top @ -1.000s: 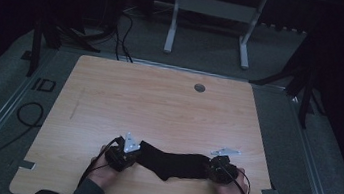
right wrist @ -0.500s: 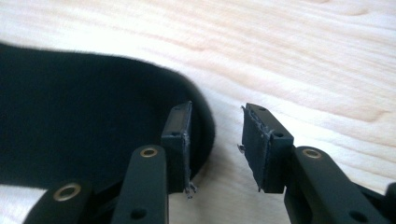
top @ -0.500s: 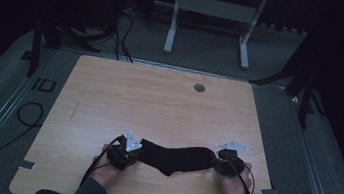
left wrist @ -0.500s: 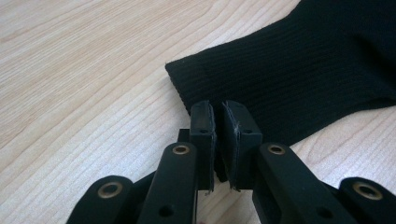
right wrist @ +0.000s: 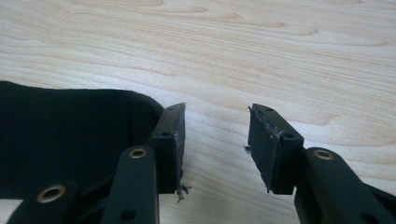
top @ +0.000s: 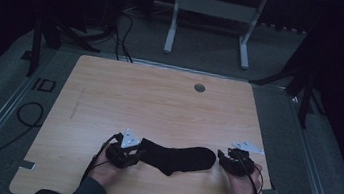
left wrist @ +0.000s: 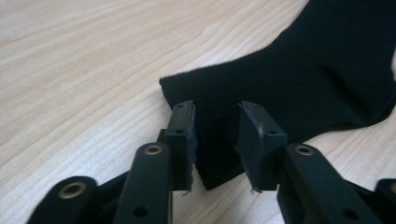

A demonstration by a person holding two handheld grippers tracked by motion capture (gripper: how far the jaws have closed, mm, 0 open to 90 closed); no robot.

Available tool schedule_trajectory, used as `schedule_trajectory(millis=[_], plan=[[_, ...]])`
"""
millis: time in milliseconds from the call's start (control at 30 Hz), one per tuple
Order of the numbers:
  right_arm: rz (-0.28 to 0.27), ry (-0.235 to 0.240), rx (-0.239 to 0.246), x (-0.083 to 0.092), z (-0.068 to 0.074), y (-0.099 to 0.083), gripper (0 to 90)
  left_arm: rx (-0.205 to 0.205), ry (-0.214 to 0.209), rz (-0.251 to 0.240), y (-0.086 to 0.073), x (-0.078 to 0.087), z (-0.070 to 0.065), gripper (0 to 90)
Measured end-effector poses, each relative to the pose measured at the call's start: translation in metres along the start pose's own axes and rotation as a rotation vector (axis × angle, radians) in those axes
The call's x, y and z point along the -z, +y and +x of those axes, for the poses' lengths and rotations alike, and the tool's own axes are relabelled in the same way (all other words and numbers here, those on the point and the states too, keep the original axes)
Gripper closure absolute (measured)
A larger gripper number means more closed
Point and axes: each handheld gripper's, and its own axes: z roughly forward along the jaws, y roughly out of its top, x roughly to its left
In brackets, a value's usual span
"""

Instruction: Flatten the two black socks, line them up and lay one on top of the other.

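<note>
— Now that both have just been opening, does either tool grip the black sock [top: 179, 158]?
— No. Left tool [left wrist: 215, 133] straddles the cuff loosely; right tool [right wrist: 215, 140] gapes beside the toe. Sock lies flat at lower centre of the tabletop [top: 159, 100]: released, laid out.

Dim and underexposed in the high view, surroundings nearly black; bright, evenly lit, glare-free in both gripper views, near foreground slightly soft.

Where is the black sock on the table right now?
In the high view, the black sock lies flat near the wooden table's front edge, stretched between the left gripper and the right gripper.
</note>
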Motion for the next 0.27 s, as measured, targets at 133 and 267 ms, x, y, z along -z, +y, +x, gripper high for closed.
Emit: schedule_trajectory(millis=[133,267], plan=[[0.005,0.008,-0.012,-0.001,-0.004,-0.002,54.2,0.01,0.008,-0.033,0.001,0.005,0.006,59.8],[-0.01,0.013,-0.04,-0.001,-0.01,-0.003,53.8,0.033,0.047,-0.044,0.001,0.009,0.016,56.7]])
